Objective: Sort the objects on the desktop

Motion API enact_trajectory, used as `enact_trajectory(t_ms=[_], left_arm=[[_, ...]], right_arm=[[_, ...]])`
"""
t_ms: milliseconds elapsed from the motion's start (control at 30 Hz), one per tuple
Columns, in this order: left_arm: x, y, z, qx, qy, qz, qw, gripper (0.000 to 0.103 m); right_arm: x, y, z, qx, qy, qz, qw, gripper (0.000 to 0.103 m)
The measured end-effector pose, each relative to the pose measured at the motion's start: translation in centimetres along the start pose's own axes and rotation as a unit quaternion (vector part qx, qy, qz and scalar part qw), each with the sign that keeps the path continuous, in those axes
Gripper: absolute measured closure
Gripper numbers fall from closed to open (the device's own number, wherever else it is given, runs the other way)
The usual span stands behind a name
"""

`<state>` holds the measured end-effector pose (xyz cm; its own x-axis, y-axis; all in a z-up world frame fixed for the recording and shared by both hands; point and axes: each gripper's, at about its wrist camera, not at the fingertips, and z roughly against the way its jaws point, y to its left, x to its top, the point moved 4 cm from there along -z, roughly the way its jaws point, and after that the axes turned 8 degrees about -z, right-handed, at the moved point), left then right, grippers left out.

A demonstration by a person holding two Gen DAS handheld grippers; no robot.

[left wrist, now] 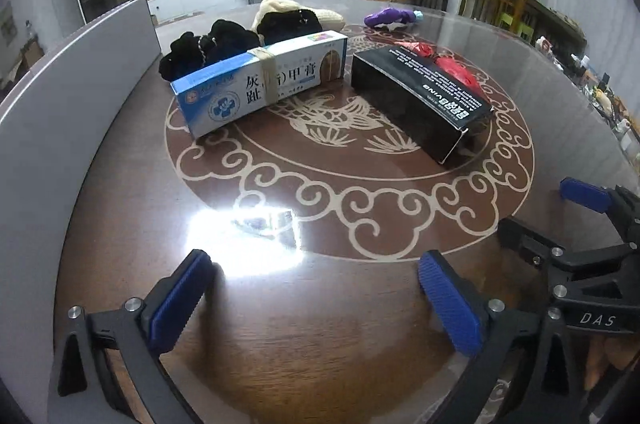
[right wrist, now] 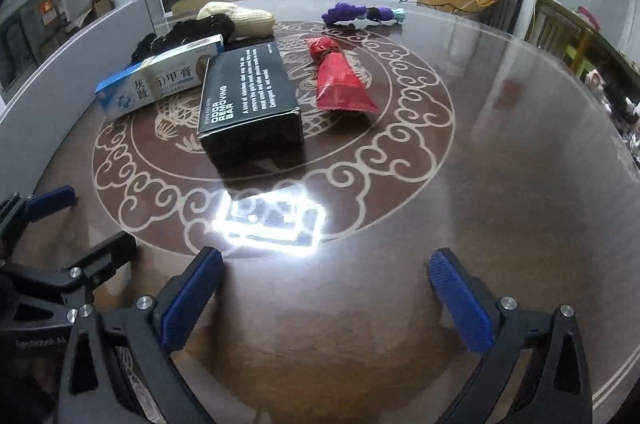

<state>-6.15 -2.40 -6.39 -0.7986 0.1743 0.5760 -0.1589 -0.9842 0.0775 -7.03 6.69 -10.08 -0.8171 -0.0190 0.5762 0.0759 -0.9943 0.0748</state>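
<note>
Both grippers hover low over the near edge of the dark brown glossy round table (left wrist: pixel 120 208), the one with the cream cloud-and-dragon inlay. Left gripper (left wrist: pixel 312 288): blue-padded jaws spread wide, nothing between them. Right gripper (right wrist: pixel 328 288): same, jaws wide, nothing held. Each shows at the edge of the other's view, so they sit just beside each other.

Objects, all past the inlay's centre:
- Blue-and-white long cardboard box with Chinese print (left wrist: pixel 260 80), a tan band around its middle, lying on its long side, left of centre. Closed; contents not visible.
- Black rectangular cardboard box printed "ODOR REMOVING BAR" (right wrist: pixel 250 96), just right of the blue-and-white box, near corners almost touching in the right wrist view. Its near end flap looks slightly loose in the left wrist view; cannot tell what's inside.
- Red foil pouch with a twisted top (right wrist: pixel 340 84), flat on the table just right of the black box, apart from it.
- Black knitted fabric items (left wrist: pixel 208 48) bunched behind the blue-and-white box, touching a cream knitted item (right wrist: pixel 248 18) behind them.
- Purple plush toy with white and teal parts (right wrist: pixel 360 14) at the far side, well apart from the boxes.

Grey panel (left wrist: pixel 60 96) stands along the table's left edge. Bright lamp glare on the tabletop ahead of the jaws.
</note>
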Motion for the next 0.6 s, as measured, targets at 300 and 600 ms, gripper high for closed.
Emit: enact_trajectory(t_ms=[300,600], left_arm=[[-0.01,0.07,-0.04,0.001,-0.001,0.0,1.0,0.0],[-0.14,0.06,0.13,0.001,-0.001,-0.001,1.0,0.0]], right_arm=[[0.01,0.07,-0.01,-0.001,-0.001,-0.001,1.0,0.0],[0.03,0.05,-0.02,-0.001,-0.001,-0.001,1.0,0.0]])
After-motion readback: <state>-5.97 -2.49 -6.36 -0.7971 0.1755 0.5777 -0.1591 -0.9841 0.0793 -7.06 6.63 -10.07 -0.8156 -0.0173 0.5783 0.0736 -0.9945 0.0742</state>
